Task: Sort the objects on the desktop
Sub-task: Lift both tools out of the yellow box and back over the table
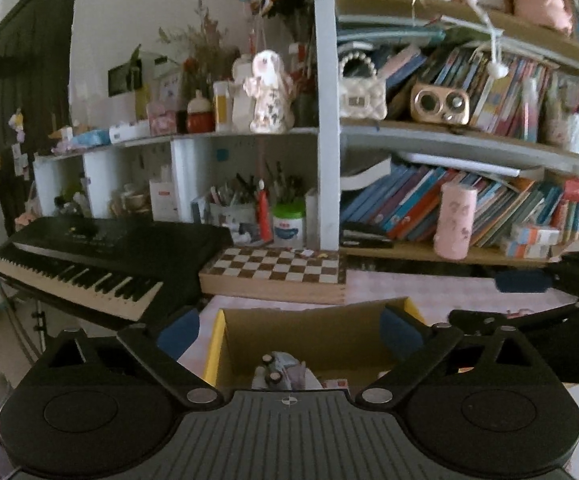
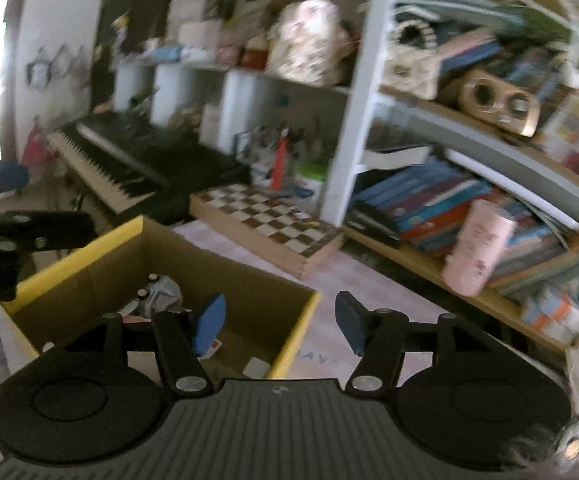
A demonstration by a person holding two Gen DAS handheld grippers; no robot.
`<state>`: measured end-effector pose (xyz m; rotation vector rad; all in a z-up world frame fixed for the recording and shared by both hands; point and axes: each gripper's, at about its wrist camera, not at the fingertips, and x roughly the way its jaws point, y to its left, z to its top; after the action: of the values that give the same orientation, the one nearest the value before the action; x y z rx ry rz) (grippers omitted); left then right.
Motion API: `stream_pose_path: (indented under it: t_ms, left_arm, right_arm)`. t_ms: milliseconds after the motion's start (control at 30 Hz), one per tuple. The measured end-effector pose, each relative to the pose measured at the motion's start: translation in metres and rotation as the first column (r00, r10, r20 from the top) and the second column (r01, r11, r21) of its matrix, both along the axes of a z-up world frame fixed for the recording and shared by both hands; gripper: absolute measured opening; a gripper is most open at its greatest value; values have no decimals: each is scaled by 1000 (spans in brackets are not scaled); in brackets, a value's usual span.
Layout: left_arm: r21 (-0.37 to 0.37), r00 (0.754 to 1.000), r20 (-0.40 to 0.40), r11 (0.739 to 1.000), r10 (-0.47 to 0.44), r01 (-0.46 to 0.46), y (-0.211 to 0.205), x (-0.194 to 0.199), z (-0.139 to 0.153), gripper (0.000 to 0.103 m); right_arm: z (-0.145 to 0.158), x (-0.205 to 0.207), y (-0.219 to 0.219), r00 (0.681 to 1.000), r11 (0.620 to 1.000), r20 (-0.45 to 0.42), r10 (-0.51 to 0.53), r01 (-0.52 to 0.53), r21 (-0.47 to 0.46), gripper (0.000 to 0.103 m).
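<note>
while both tongs hang empty over the cardboard box (image 2: 225, 280), i judge the next pick lies forward and to my right. the left tongs (image 1: 289, 330) stand spread wide, straddling the box's far wall, nothing between the pads. the right tongs (image 2: 279, 322) are partly parted and empty too, sitting over the box's right-hand corner. inside the box i see a small toy car (image 2: 159, 292) and some cards already dropped. the pink cup (image 2: 477, 248) stands upright, long axis vertical, on the low bookshelf ledge (image 2: 421, 268), beyond the pink worktop (image 2: 353, 276). in the right wrist view it sits right of the tongs, so i reckon my right hand is nearer.
</note>
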<state>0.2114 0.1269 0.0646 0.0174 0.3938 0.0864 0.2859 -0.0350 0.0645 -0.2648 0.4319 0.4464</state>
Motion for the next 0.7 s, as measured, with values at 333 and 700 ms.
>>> stream_pose_path:
  t_ms: [333, 700]
  left_arm:
    - [-15, 999, -4, 999, -42, 42, -15, -75, -13, 102]
    - [-36, 994, -76, 997, -74, 71, -41, -133, -46, 102]
  right_arm:
    - [-10, -98, -41, 981, 979, -21, -191, 192, 68, 60]
    - [-39, -193, -68, 943, 941, -83, -323, 330, 80, 66]
